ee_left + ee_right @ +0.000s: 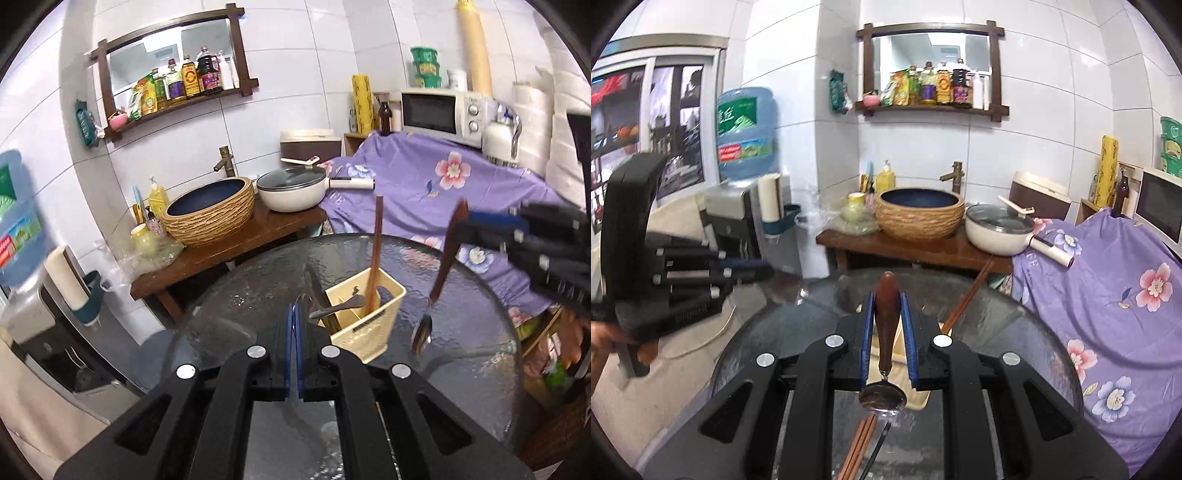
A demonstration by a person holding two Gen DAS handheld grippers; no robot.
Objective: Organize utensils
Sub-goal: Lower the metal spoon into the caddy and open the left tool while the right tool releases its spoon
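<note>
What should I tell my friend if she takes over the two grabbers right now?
Left gripper: shut, empty, above the round glass table.
Right gripper: shut on the wooden-handled metal spoon, bowl hanging down, over the table.
Cream plastic utensil holder: already holds brown chopsticks, a grey metal utensil and a dark knife.
In the right wrist view, more chopsticks and a dark utensil show below the spoon.
Left to do: drop the spoon into the holder, then those.
</note>
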